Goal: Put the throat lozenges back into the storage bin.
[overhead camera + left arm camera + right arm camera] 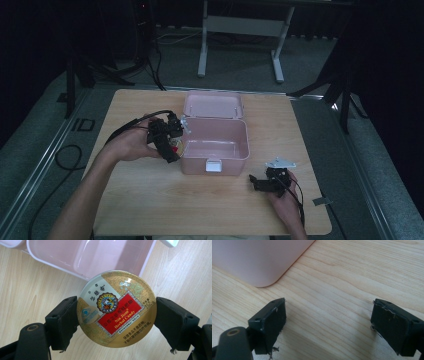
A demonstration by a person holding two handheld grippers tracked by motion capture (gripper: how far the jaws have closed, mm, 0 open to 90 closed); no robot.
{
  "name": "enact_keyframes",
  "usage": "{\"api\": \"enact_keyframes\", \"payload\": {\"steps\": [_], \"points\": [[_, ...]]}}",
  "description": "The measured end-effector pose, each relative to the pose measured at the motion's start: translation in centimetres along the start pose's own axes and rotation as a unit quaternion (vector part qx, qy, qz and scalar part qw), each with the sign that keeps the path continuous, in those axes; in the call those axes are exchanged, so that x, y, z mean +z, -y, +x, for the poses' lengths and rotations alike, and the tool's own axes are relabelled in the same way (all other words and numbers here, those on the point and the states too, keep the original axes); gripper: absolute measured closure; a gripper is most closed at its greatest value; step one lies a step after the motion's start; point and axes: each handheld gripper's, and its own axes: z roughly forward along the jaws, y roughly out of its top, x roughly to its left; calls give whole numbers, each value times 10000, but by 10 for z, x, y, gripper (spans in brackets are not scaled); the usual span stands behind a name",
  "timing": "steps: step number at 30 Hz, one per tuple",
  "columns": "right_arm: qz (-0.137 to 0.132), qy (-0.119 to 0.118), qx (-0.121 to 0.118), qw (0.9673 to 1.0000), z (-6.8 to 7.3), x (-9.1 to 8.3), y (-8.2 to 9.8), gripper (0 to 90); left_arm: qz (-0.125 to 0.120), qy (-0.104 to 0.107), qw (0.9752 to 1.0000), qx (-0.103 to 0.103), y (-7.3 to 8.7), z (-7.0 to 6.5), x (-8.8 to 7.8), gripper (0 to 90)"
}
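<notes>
Black rubber-faced jaws of the left gripper point(116, 322) are clamped on opposite edges of a round gold metal candy tin point(116, 309) with a red label panel; gripping it by the rim leaves the printed lid facing up and the flat base free, presumably so it can be set down level.

Position of tin: held off the pale wooden table point(150, 195), just beside the left wall of the pink plastic storage box point(215, 145), whose near rim appears directly ahead of the jaws in the left gripper view. In the high view the left gripper point(171, 145) sits at that wall, tin point(176, 146) glimpsed as a red-and-gold patch below it.

Box: open, hinged pink lid point(213, 105) folded back flat behind it, white front latch point(213, 165) hanging down; interior looks bare. Lid-back posture suits loading from above.

Judgement: tin is likely bound for the box interior; a lift over the wall remains.

Right gripper point(328, 326): jaws spread wide apart, nothing between them, low over bare table. In the high view it point(262, 181) rests near the box's front right corner, apart from it, probably idle or ready to steady the box.
</notes>
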Motion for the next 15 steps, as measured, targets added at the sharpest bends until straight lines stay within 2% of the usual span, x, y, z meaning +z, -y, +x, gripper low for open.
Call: {"api": "enact_keyframes", "payload": {"steps": [6, 15], "points": [[-1, 0, 0, 10000, 0, 0, 0, 127, 48, -7, 10000, 46, -9, 1, 0, 219], [-1, 1, -1, 10000, 0, 0, 0, 127, -3, 10, 10000, 79, -20, 3, -1, 219]]}}
